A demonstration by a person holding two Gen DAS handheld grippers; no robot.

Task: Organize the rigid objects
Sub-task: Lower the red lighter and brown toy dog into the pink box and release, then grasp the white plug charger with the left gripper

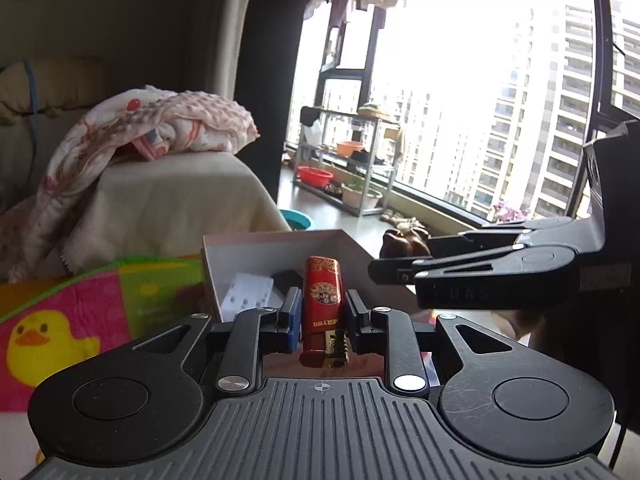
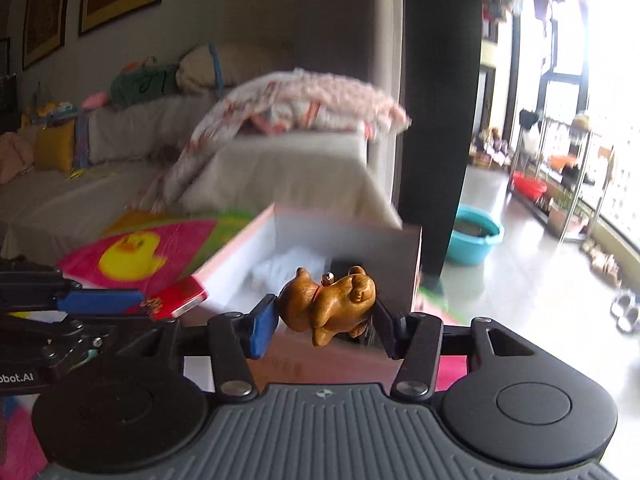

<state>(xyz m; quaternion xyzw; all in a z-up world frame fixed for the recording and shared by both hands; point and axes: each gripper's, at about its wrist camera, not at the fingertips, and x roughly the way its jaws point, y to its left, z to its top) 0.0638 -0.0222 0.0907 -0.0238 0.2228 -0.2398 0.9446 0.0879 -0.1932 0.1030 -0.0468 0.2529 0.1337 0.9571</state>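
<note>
My left gripper (image 1: 320,310) is shut on a red lighter (image 1: 322,304) with gold ornament, held lengthwise just before the near wall of an open pink box (image 1: 276,240). My right gripper (image 2: 324,316) is shut on a small brown wooden animal figurine (image 2: 330,300) and holds it above the near edge of the same box (image 2: 412,264). The right gripper (image 1: 384,272) shows at the right of the left wrist view with the figurine (image 1: 404,242) at its tip. The left gripper (image 2: 120,300) and lighter (image 2: 176,298) show at the left of the right wrist view. Inside the box lie a white item (image 1: 250,292) and a black item (image 1: 288,278).
The box stands on a bright mat with a yellow duck (image 1: 44,340). Behind is a sofa (image 2: 280,168) with a pink blanket (image 1: 160,120). A teal basin (image 2: 474,238) sits on the floor near a dark pillar (image 2: 436,120). A metal rack (image 1: 352,160) stands by the window.
</note>
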